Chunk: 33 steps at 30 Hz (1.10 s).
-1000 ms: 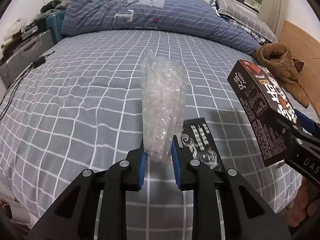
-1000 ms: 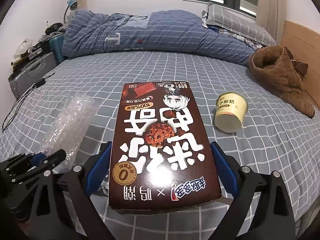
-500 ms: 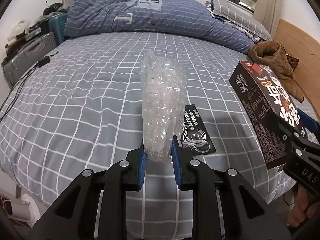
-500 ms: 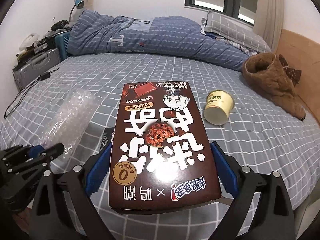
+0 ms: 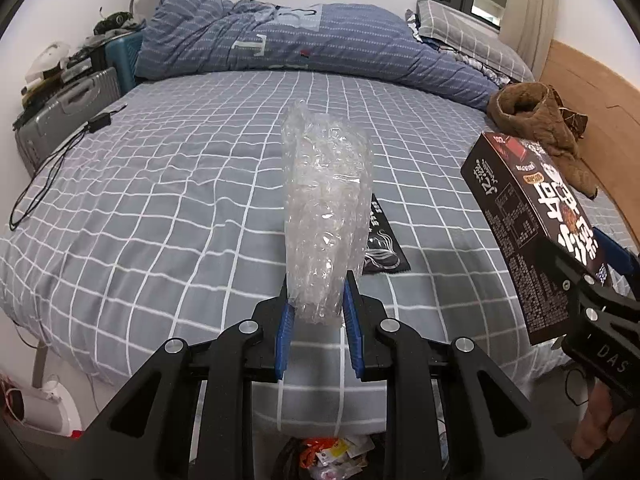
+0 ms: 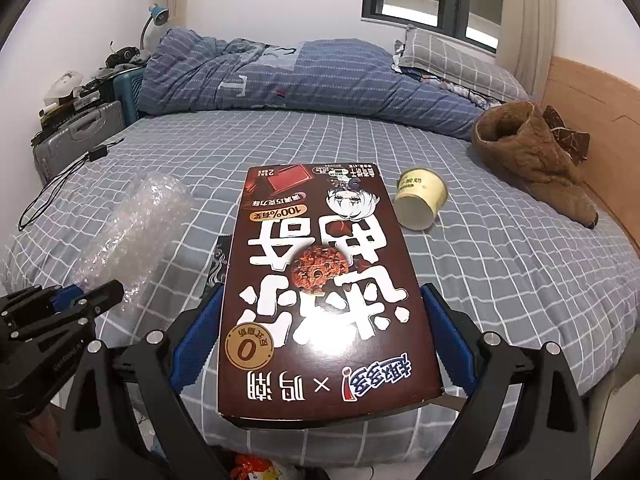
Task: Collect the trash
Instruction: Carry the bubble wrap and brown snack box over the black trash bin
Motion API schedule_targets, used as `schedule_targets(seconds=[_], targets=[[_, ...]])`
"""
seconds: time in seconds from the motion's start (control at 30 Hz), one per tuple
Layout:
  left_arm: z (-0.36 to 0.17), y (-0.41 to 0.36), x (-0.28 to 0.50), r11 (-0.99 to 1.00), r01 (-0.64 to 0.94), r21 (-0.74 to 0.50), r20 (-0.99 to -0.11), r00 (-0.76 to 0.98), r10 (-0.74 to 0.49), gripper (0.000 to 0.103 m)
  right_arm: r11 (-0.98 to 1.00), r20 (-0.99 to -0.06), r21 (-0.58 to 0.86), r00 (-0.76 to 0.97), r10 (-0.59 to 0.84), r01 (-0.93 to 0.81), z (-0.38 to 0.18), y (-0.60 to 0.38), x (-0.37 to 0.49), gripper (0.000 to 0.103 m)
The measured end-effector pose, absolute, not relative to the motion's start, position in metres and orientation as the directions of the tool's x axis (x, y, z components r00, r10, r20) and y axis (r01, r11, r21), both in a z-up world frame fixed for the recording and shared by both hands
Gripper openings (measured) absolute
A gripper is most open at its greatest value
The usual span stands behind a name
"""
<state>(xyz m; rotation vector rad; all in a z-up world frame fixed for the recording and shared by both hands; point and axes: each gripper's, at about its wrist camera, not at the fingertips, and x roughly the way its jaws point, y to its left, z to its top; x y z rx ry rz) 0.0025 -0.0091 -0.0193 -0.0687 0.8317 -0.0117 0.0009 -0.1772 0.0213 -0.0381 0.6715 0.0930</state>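
My left gripper (image 5: 316, 304) is shut on a roll of clear bubble wrap (image 5: 326, 208) that stands up from the jaws; the wrap also shows in the right wrist view (image 6: 132, 232). My right gripper (image 6: 320, 320) is shut on a dark brown chocolate box (image 6: 324, 288), held flat above the bed's near edge; the box shows at the right of the left wrist view (image 5: 532, 228). A black wrapper (image 5: 384, 240) and a yellow paper cup (image 6: 420, 198) lie on the bed. Trash (image 5: 332, 456) shows below the left gripper, past the bed's edge.
The bed has a grey checked sheet (image 5: 180, 184) with a blue duvet (image 5: 300, 48) at the far side. A brown garment (image 6: 532, 156) lies by the wooden headboard. A grey suitcase (image 5: 60, 120) and a cable (image 5: 48, 168) are at the left.
Both grippers have pulled back from the bed and risen with their loads. The bed's near edge and trash below it have come into view.
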Motion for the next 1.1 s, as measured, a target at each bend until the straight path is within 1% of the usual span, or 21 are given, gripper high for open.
schedule_targets(seconds=[0.47, 1.1], targets=[[-0.018, -0.021, -0.049, 0.998, 0.012, -0.063, -0.738, 0.672, -0.055, 0.022, 0.997, -0.620, 0.008, 0.782, 0.066, -0.078, 0.022, -0.195, -0.047, 0.090], [-0.025, -0.031, -0.111, 0.998, 0.032, -0.051, -0.749, 0.660, -0.060, 0.022, 0.997, -0.651, 0.000, 0.757, 0.059, -0.077, 0.008, -0.204, -0.105, 0.090]])
